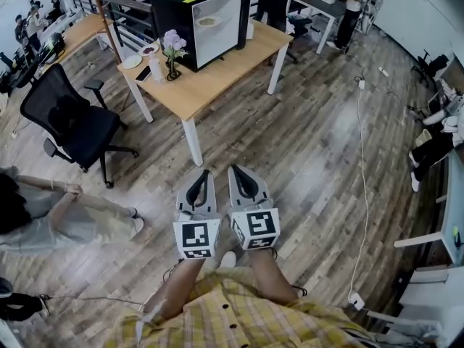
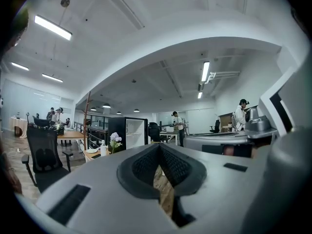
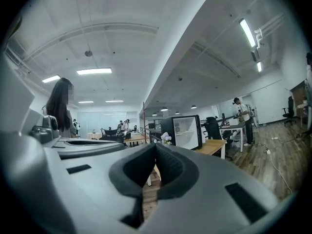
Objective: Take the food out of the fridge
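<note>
A black mini fridge (image 1: pixel 199 20) with a glass door stands on a wooden table (image 1: pixel 217 71) across the room, its door closed. Through the glass a plate of food (image 1: pixel 208 22) shows on a shelf. My left gripper (image 1: pixel 201 172) and right gripper (image 1: pixel 235 169) are held side by side close to my body, far short of the table, both shut and empty. The left gripper view shows its gripper (image 2: pixel 158 147) pointing level towards the fridge (image 2: pixel 127 133). In the right gripper view its gripper (image 3: pixel 156 147) faces the fridge (image 3: pixel 185 132) too.
A vase of flowers (image 1: pixel 172 49), a white bottle (image 1: pixel 155 69) and a small plate (image 1: pixel 132 61) sit on the table's left end. A black office chair (image 1: pixel 72 118) stands left of the table. A person (image 1: pixel 43 216) sits at the left. A cable (image 1: pixel 362 158) runs along the floor at right.
</note>
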Demonstrator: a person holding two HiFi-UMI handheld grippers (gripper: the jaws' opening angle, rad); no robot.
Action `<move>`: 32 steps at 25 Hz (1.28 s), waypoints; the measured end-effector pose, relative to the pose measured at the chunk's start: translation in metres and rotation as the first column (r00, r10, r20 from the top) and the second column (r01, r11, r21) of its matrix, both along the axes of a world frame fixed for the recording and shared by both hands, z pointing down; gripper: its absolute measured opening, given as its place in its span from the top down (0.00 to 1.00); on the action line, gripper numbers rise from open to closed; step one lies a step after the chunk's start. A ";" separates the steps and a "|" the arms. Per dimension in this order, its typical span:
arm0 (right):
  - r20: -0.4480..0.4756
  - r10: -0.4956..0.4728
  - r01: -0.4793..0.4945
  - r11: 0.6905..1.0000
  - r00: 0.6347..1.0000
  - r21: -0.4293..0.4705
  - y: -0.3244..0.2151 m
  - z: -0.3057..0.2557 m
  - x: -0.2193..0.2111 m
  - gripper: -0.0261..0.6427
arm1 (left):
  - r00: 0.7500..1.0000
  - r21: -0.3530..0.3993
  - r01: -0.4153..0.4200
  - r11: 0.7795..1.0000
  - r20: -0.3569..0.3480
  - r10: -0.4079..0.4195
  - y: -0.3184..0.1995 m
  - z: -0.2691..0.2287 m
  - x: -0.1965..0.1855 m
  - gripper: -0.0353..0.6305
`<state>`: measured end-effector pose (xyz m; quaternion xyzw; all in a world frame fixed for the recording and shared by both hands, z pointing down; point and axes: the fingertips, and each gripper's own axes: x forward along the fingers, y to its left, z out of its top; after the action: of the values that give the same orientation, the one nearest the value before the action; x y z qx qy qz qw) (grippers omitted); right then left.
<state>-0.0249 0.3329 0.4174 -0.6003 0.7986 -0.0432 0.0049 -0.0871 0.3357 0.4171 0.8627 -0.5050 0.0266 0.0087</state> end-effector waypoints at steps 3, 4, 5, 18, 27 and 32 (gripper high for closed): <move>-0.011 0.002 -0.002 1.000 1.000 -0.007 -0.020 0.006 0.005 0.95 | 1.000 -0.012 -0.004 1.000 -0.011 0.004 -0.022 0.006 0.002 0.94; -0.015 0.003 -0.003 1.000 1.000 -0.008 -0.029 0.007 0.007 0.95 | 1.000 -0.014 -0.006 1.000 -0.012 0.006 -0.030 0.008 0.003 0.94; -0.020 0.004 -0.004 1.000 1.000 -0.008 -0.038 0.007 0.009 0.95 | 1.000 -0.015 -0.007 1.000 -0.014 0.007 -0.040 0.010 0.005 0.94; -0.054 -0.025 0.024 1.000 0.998 -0.012 -0.178 -0.011 0.015 0.95 | 0.999 0.011 0.035 0.999 -0.029 -0.035 -0.189 -0.015 0.011 0.94; -0.056 0.008 -0.008 1.000 0.998 -0.009 -0.274 -0.027 0.007 0.95 | 0.999 0.022 -0.003 1.000 -0.044 0.004 -0.284 -0.033 0.010 0.94; -0.052 0.018 -0.019 1.000 0.999 -0.022 -0.320 -0.025 -0.009 0.95 | 0.999 0.006 -0.020 1.000 -0.047 0.021 -0.331 -0.029 -0.005 0.94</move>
<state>-0.0340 0.0125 0.3925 -0.6085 0.7924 -0.0367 -0.0219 -0.0918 0.0047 0.3881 0.8682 -0.4958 0.0052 0.0180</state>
